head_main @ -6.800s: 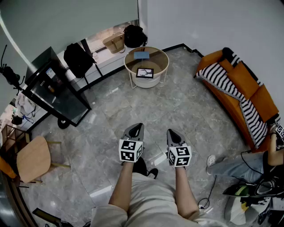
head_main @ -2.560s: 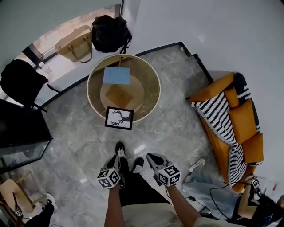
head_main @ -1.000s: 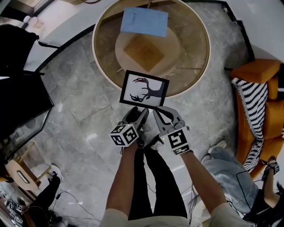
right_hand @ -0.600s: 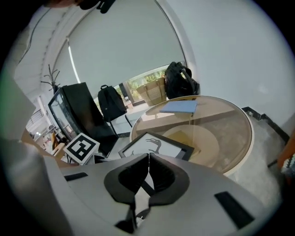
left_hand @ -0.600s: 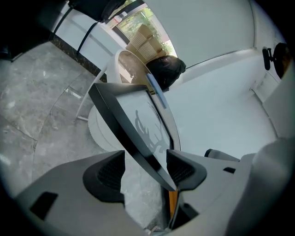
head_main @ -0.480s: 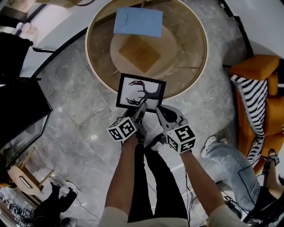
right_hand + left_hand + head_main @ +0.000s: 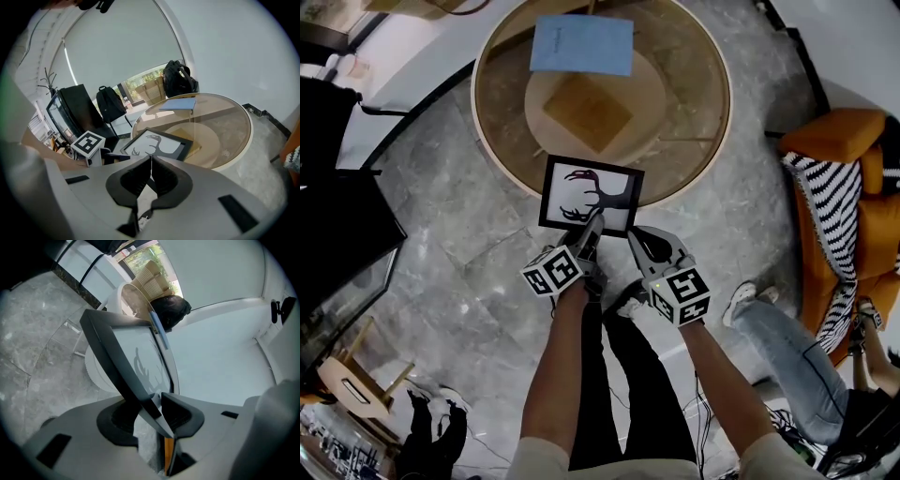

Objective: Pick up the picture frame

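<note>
Picture frame [image 7: 591, 195] is laid flat at the near side of the round glass worktop [image 7: 694, 84], its near edge overhanging the rim. Since it is taken by that edge alone, it could be twisted out of the pinch and dropped to the floor (or its far side dragged across the glass) once lifted. Left tongs [image 7: 594, 221] are being closed on that near edge, which is seen between the jaws with both pads apparently against it, while the right tongs [image 7: 637, 234] are clenched and empty just beside the frame's near right corner, so no second hold is given.
</note>
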